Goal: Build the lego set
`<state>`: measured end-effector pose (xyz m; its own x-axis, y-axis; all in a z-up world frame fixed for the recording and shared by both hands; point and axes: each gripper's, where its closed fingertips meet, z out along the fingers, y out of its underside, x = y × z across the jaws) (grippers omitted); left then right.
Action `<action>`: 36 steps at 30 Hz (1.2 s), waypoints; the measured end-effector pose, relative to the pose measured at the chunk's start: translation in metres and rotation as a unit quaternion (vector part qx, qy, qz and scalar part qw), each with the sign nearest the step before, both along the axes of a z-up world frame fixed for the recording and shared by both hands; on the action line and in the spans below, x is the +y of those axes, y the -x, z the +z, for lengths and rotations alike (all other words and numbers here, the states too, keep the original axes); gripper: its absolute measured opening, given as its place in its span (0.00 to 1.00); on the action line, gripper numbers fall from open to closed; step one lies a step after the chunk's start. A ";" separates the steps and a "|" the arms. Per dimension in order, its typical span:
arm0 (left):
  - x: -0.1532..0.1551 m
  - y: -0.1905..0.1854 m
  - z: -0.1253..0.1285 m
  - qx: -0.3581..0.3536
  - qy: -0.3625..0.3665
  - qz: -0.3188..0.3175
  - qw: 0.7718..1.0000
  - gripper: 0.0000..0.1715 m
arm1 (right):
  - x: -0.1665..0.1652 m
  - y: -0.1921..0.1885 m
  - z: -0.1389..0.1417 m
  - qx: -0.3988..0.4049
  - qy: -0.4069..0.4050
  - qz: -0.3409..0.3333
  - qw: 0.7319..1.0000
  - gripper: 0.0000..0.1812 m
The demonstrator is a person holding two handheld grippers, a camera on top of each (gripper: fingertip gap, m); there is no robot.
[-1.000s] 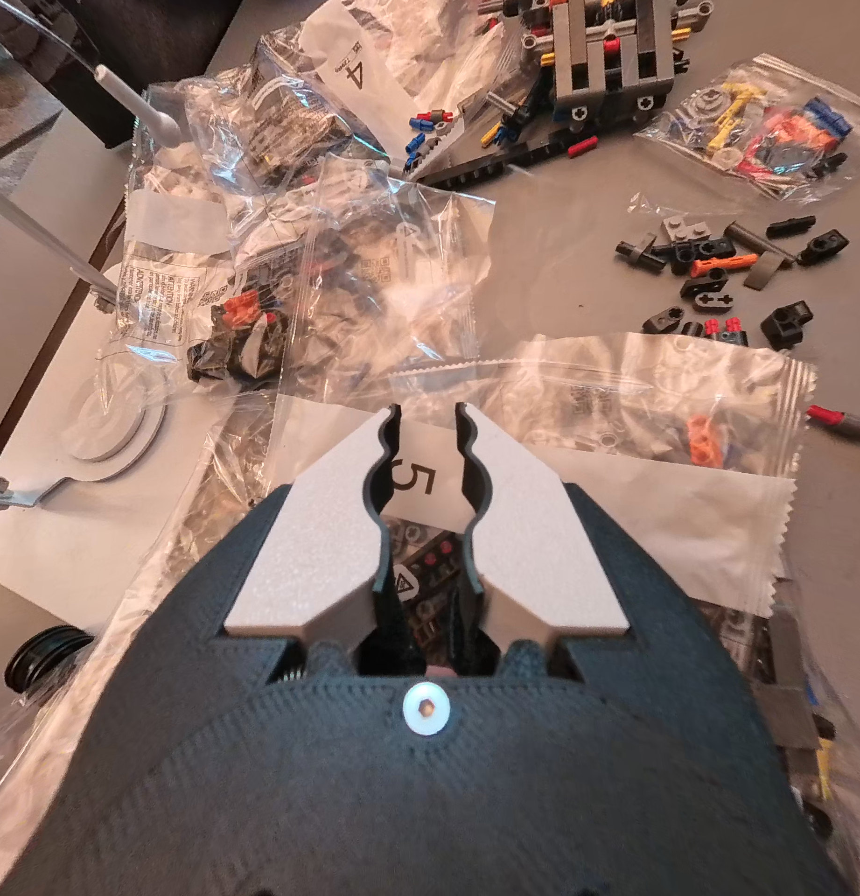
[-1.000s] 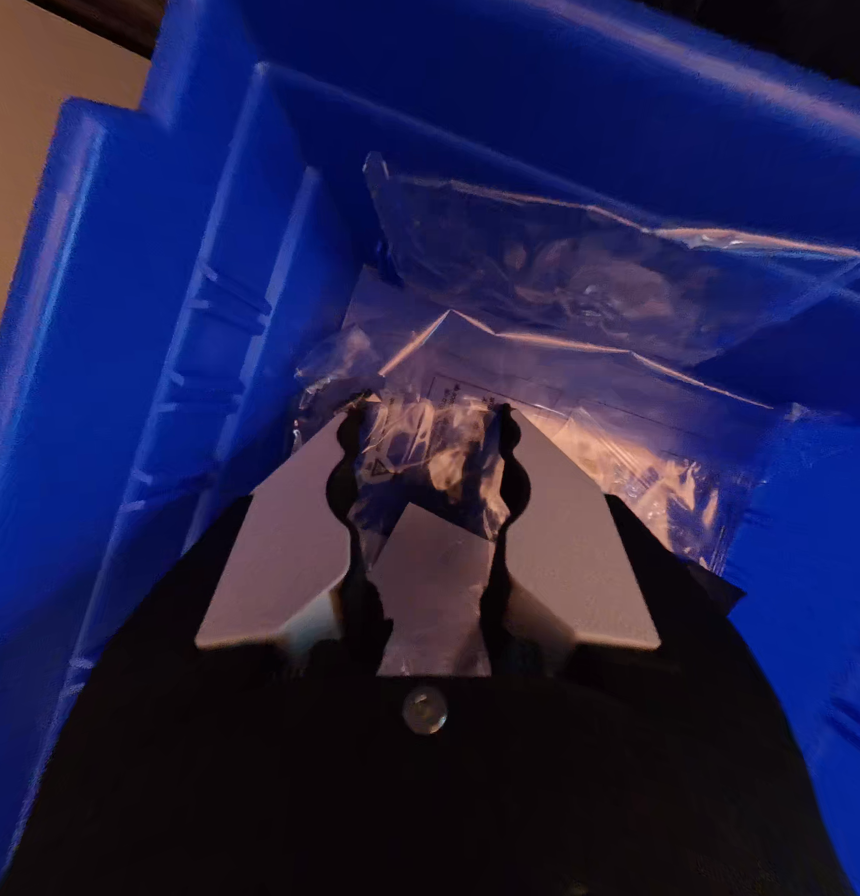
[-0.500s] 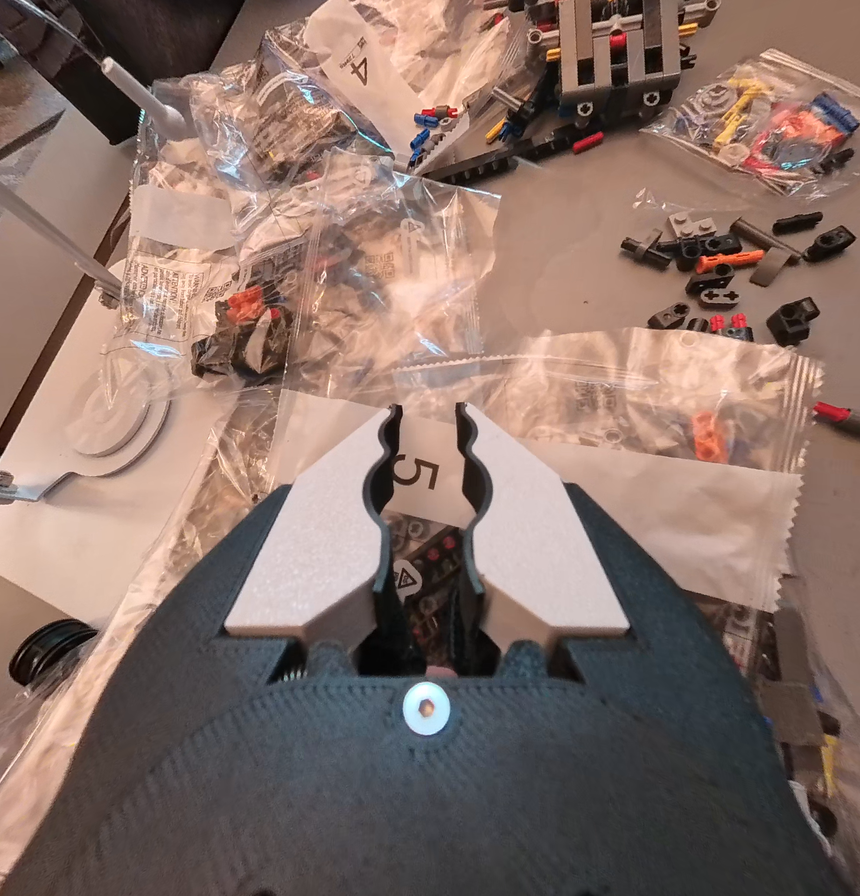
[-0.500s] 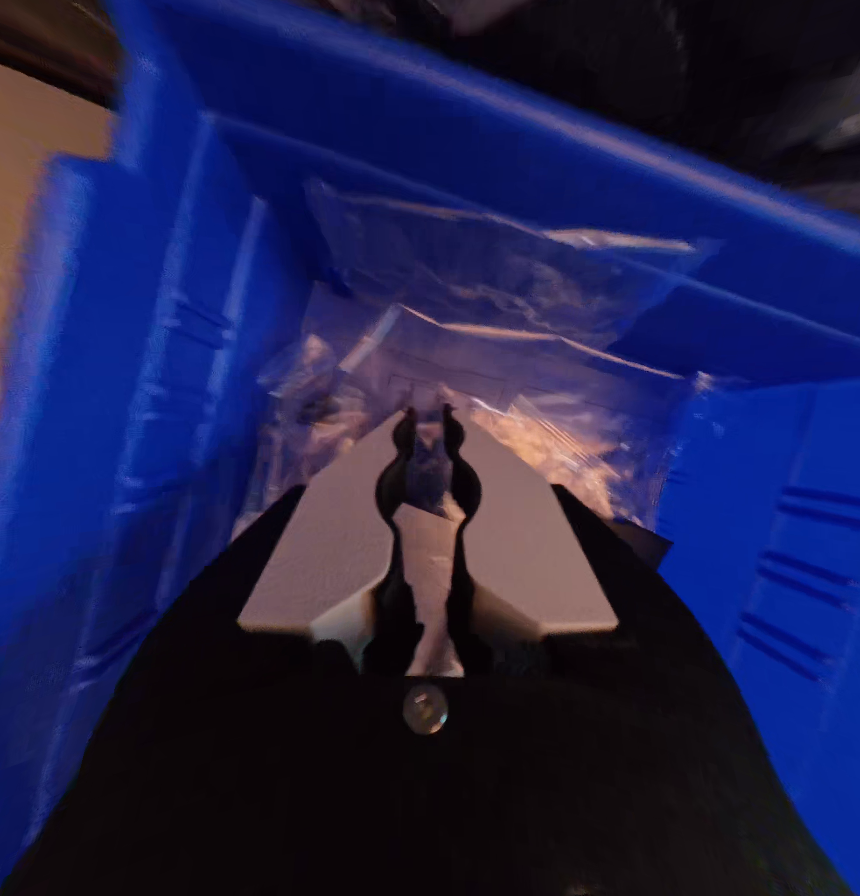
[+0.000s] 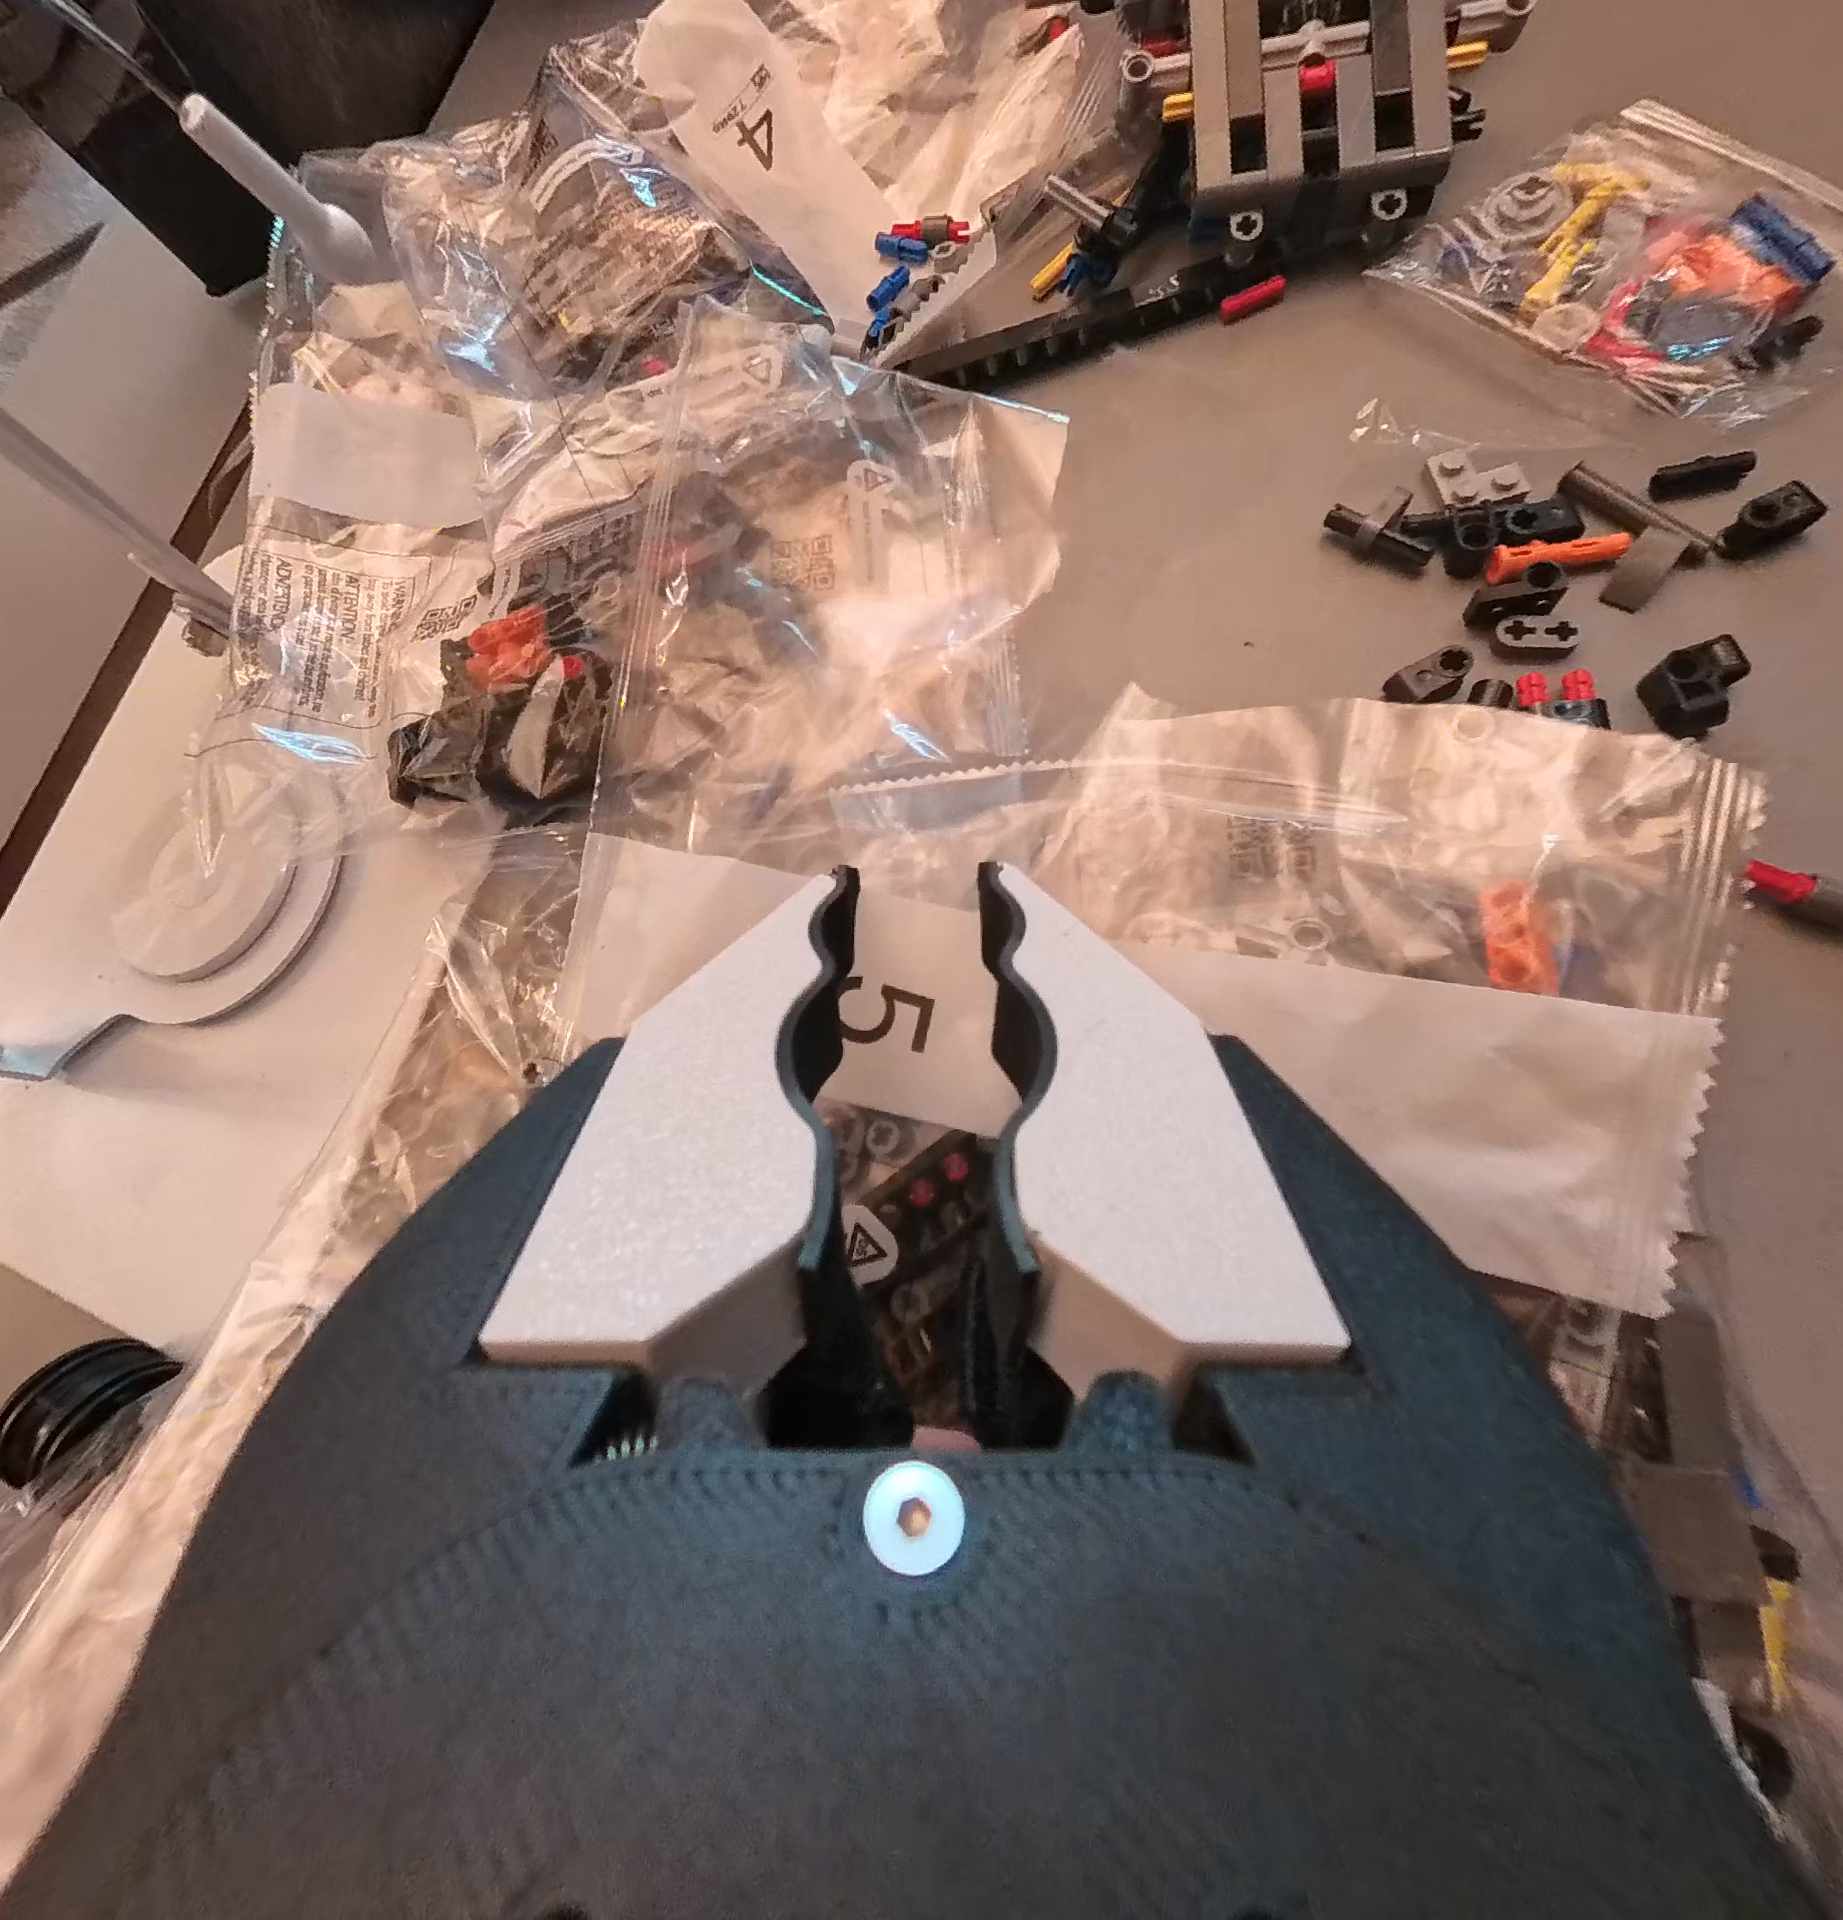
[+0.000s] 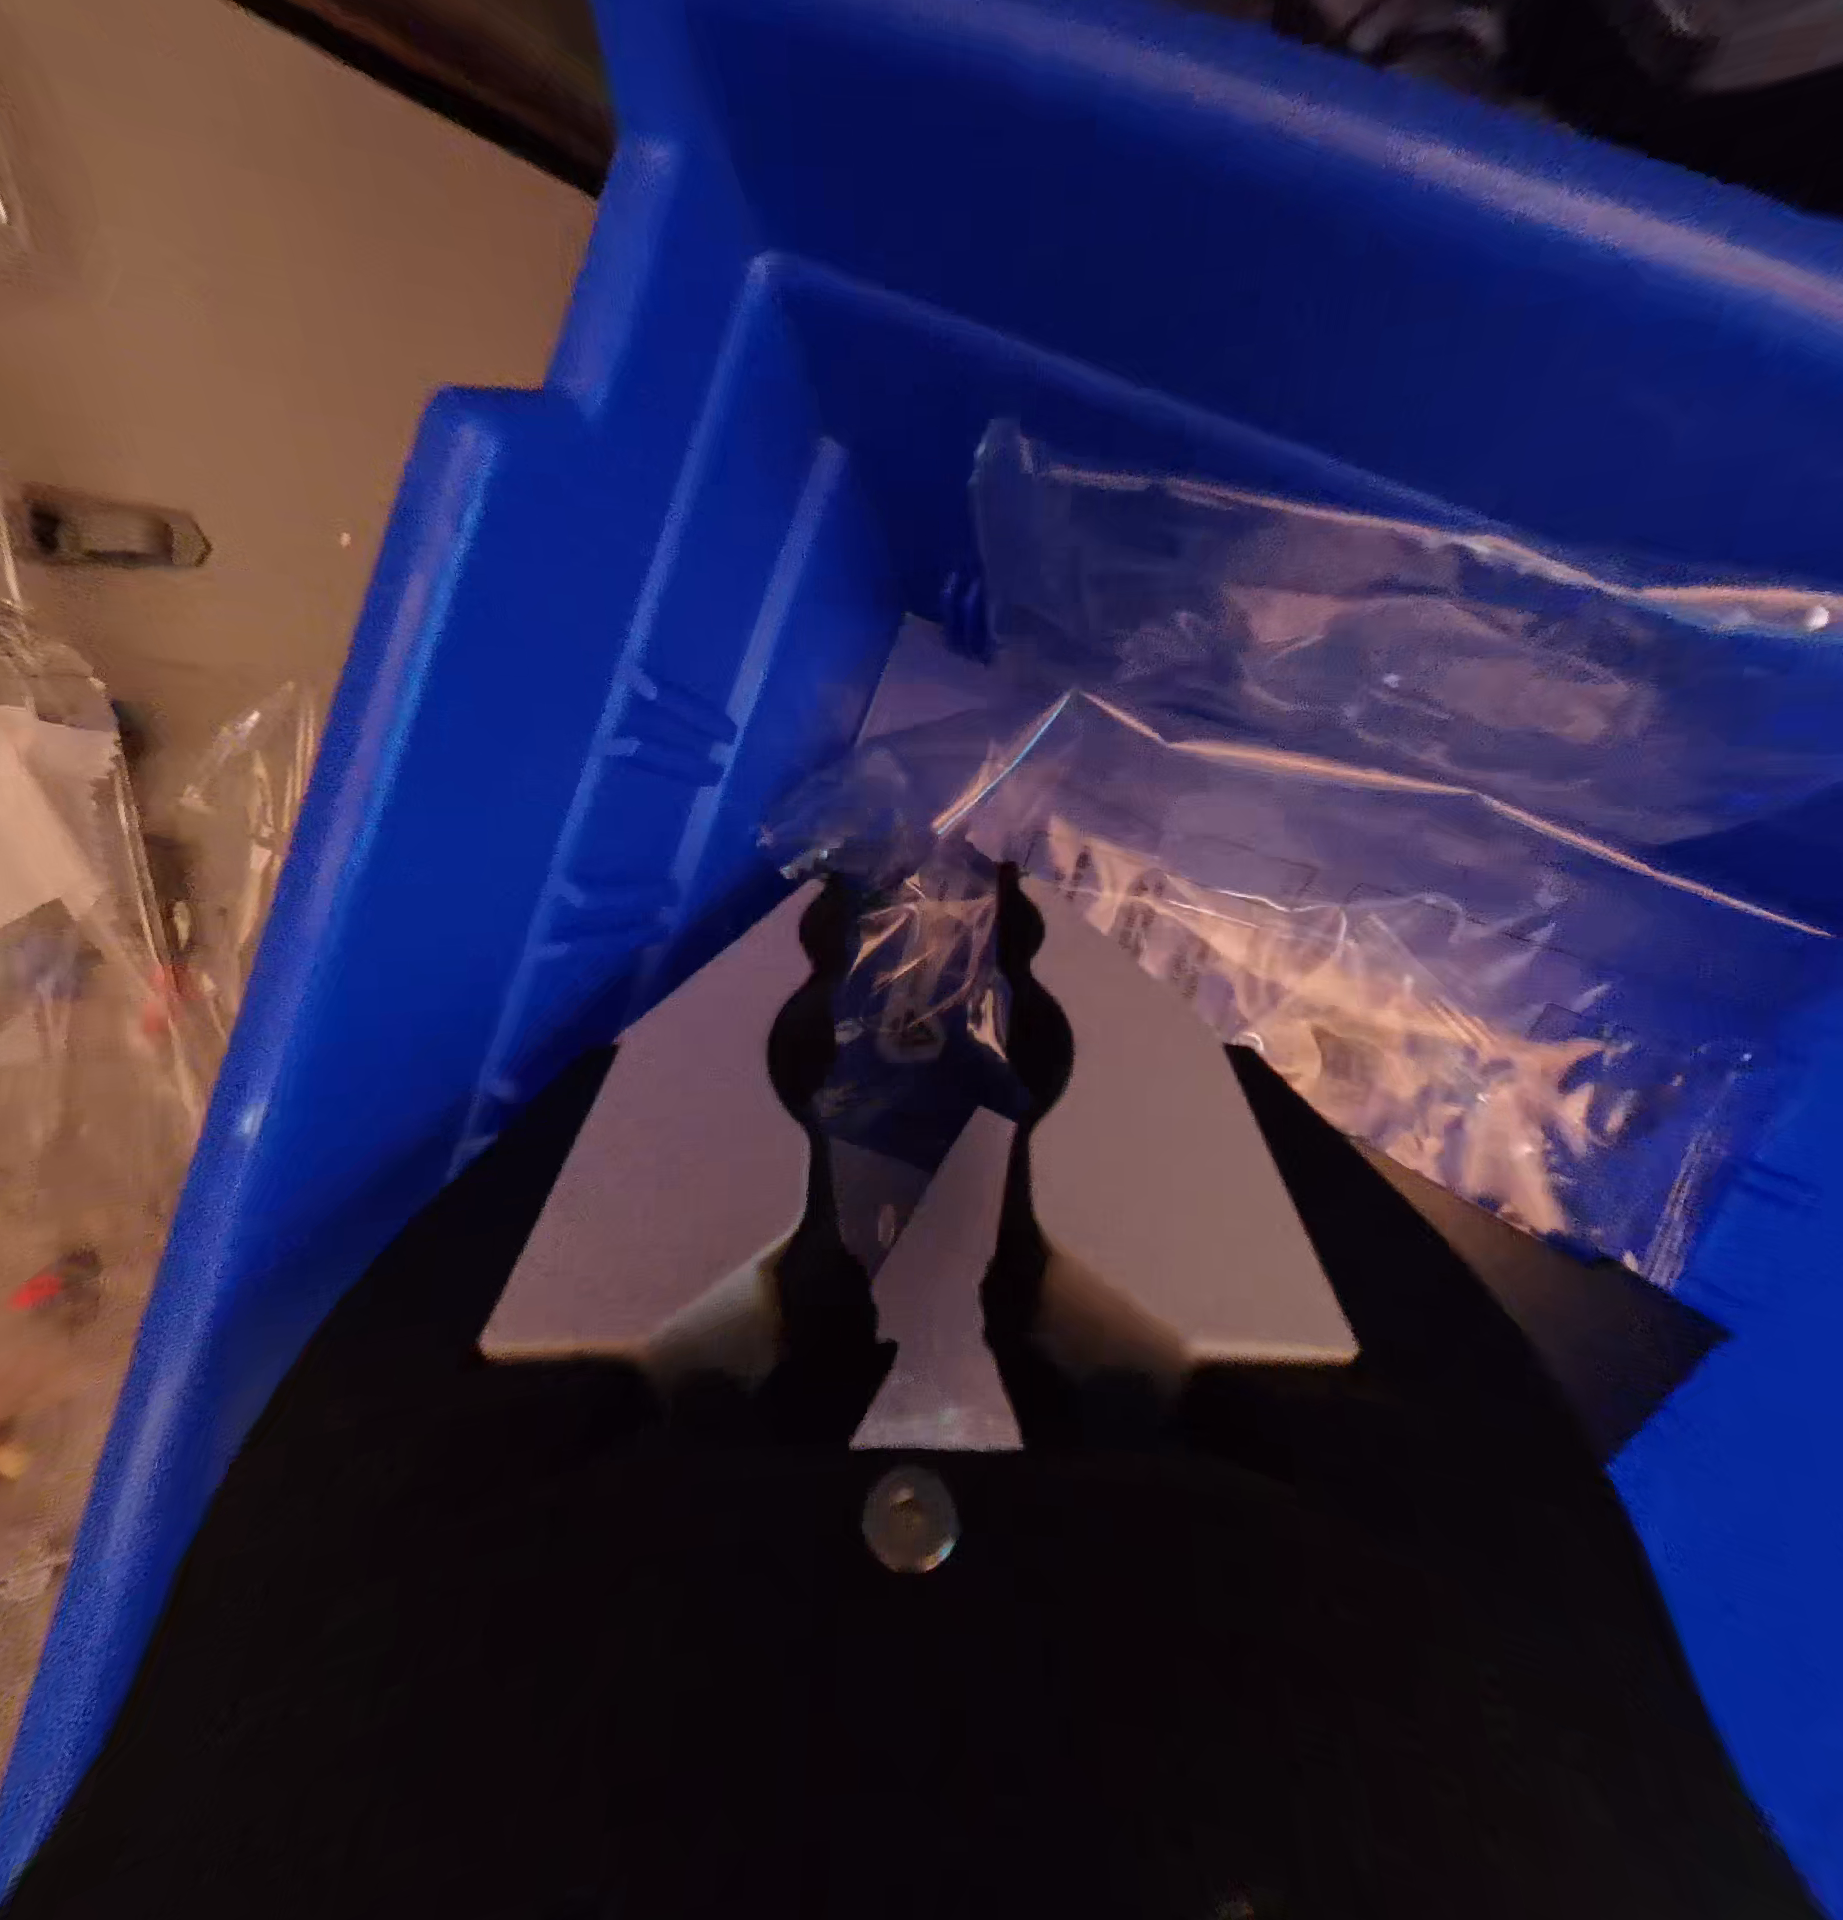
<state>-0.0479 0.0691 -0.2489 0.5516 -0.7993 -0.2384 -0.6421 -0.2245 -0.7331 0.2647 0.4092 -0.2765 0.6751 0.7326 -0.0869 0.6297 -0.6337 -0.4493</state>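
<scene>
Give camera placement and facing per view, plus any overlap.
Left wrist view: sits on the left hand-held gripper, looking forward and down over clear parts bags and loose pieces on the grey table; open fingers show.
Right wrist view: sits on the right hand-held gripper, looking into a blue bin holding plastic bags; fingers show.
Shared: no object identifiably.

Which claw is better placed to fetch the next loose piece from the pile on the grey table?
Left, probably. The left claw hangs open over the parts bags, with the loose pieces ahead to its right. The right claw is down inside the blue bin among empty clear bags.
</scene>
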 end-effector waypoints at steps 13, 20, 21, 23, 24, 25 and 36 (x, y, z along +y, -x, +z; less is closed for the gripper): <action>0.000 0.001 0.003 -0.004 -0.005 0.001 1.000 0.13 | 0.016 -0.014 0.042 0.030 -0.082 -0.023 0.996 0.00; 0.001 0.002 0.005 -0.005 -0.007 0.003 1.000 0.13 | 0.015 -0.017 0.120 0.186 -0.150 -0.041 0.970 0.00; 0.001 0.001 0.005 -0.006 -0.007 0.004 1.000 0.13 | 0.013 -0.018 0.129 0.200 -0.158 -0.041 0.966 0.00; 0.001 0.001 0.005 -0.008 -0.007 0.004 1.000 0.13 | 0.010 -0.021 0.147 0.217 -0.178 -0.042 0.959 0.00; 0.002 0.001 0.005 -0.008 -0.008 0.004 1.000 0.13 | 0.007 -0.020 0.156 0.230 -0.187 -0.035 0.954 0.00; 0.002 0.001 0.006 -0.008 -0.009 0.005 1.000 0.13 | 0.005 -0.019 0.167 0.241 -0.201 -0.030 0.949 0.00; 0.004 0.001 0.012 -0.019 -0.019 0.012 1.000 0.14 | -0.054 0.023 0.259 0.319 -0.296 0.079 0.897 0.00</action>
